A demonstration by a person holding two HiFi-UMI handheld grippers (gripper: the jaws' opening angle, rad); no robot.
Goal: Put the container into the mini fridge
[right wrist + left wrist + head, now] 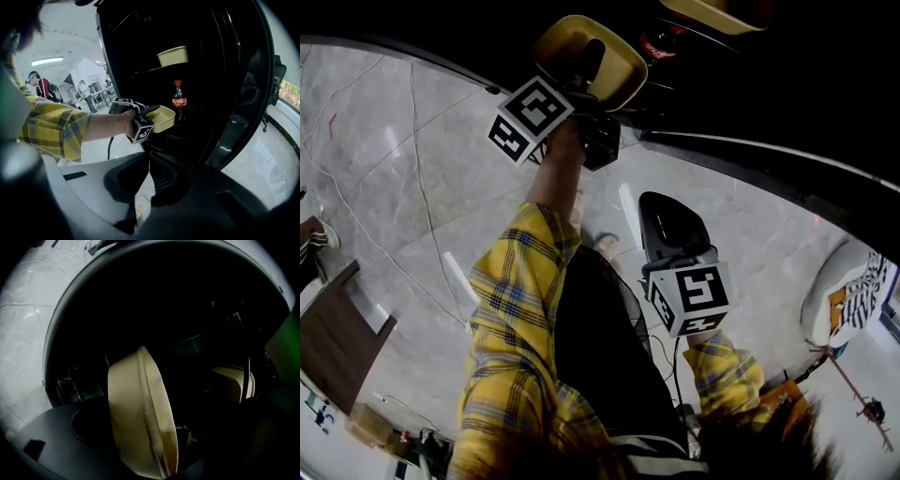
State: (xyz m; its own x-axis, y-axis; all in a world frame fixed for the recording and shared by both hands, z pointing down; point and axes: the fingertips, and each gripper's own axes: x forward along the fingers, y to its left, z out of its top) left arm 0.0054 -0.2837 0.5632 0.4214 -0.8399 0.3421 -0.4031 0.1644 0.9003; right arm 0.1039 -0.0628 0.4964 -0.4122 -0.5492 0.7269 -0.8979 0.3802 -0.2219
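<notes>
Head view: the left gripper (589, 77) is stretched out up top, with the yellow container (623, 70) at its tip. The right gripper (670, 225) hangs lower over the marble floor (394, 169), jaws pressed together on nothing.

Left gripper view: the container stands edge-on between jaws spread wide, with a gap on its right side.

Right gripper view: the container sits at the front of the mini fridge's (225, 70) lower shelf, near a cola bottle (178, 101). A second container (172, 55) rests on the shelf above.
</notes>
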